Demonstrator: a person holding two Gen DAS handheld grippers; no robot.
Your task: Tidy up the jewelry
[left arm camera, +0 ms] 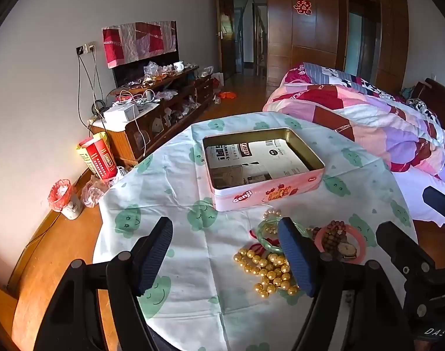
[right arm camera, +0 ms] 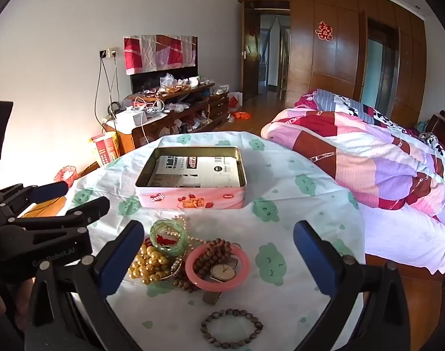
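Note:
An open pink tin (left arm camera: pixel 310 180) (right arm camera: pixel 164 197) lined with paper sits mid-table. In front of it lies a jewelry pile: gold bead necklace (left arm camera: pixel 266 266) (right arm camera: pixel 147 261), green bangle (left arm camera: pixel 264 232) (right arm camera: pixel 169 235), pink bangle (left arm camera: pixel 361 244) (right arm camera: pixel 218 264) around brown beads (right arm camera: pixel 213 256) and a wristwatch (right arm camera: pixel 223 272). A dark bead bracelet (right arm camera: pixel 231 327) lies nearest. My left gripper (left arm camera: pixel 226 256) is open and empty, just left of the pile. My right gripper (right arm camera: pixel 219 260) is open and empty, its fingers straddling the pile.
The round table has a white cloth with green prints (left arm camera: pixel 178 199) (right arm camera: pixel 295 204). A bed with a patchwork quilt (right arm camera: pixel 368 158) is to the right. A cluttered low cabinet (left arm camera: pixel 152 111) stands along the left wall, with a bin (left arm camera: pixel 64 199) on the floor.

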